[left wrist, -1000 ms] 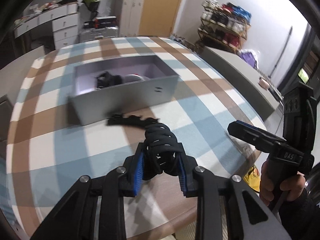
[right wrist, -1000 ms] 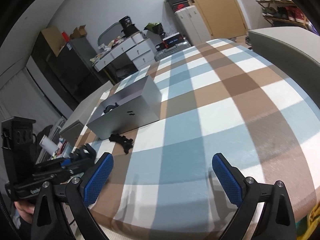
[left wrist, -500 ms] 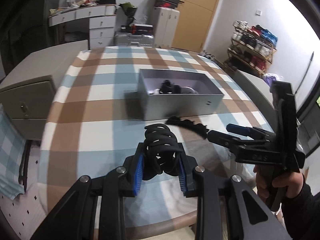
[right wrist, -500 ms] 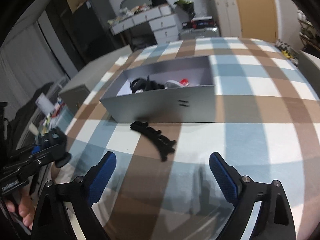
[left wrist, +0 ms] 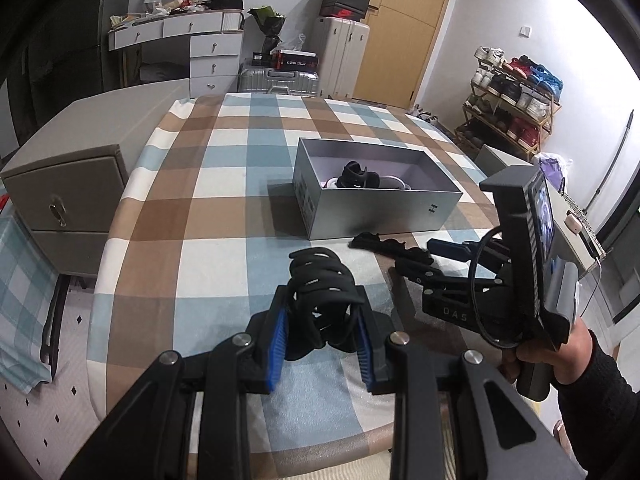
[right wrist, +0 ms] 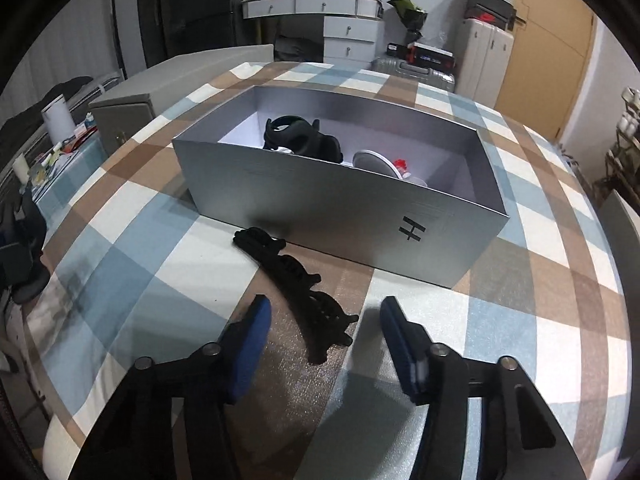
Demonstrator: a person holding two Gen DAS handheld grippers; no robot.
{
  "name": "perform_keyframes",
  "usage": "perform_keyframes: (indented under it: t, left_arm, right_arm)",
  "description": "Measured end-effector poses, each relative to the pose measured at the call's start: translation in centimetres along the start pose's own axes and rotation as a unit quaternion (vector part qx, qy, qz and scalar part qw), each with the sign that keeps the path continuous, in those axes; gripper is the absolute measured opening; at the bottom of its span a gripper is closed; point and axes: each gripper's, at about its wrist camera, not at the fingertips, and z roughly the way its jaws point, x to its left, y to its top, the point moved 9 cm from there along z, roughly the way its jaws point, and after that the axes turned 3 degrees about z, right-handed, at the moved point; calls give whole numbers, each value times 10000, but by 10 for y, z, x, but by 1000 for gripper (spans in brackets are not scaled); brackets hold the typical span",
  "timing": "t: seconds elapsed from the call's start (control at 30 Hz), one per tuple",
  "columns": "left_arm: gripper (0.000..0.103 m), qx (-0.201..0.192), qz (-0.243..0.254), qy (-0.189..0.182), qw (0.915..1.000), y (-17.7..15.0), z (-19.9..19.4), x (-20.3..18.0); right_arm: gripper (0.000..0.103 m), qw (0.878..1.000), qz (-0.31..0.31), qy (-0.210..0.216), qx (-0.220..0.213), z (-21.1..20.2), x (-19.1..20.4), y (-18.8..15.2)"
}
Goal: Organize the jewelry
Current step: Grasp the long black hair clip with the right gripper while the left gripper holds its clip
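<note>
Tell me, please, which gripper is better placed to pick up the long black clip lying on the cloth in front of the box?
Right. The right gripper is open, its fingers either side of the long black clip. The left gripper is shut on a black claw clip, so it is occupied.

A desk point(left wrist: 168, 208) wearing a checked cloth of blue, brown and cream squares is carrying two things. A grey open-topped box point(right wrist: 340, 208) is sitting toward its middle, a black mark showing on the long wall facing the cameras. A long black toothed hair clip point(right wrist: 296, 280) is lying flat on the cloth just in front of that wall, its far tip nearly touching the box point(left wrist: 380, 216).
</note>
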Motion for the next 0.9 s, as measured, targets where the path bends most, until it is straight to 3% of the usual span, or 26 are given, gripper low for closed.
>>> perform_keyframes:
  t: [0.1,0.23,0.5,0.9]
  left_arm:
    - [24,-11,39,17,10000,0,-1,-2]
    - [24,17,118,28,9999,1,0,-4]
    - [24,117,170,26,9998,2,4,-8]
    - [24,-27,253,56,9997,16,2,-16]
  right_arm:
    - [29,9999,-93,-83,-41,-1,1,1]
    - [24,9999,-113,76,65,-4,7,-2]
    - [23,9991,-103,169,-384,-35,8,-5]
    - [24,9931,681,582,-751,-64,-22,-2]
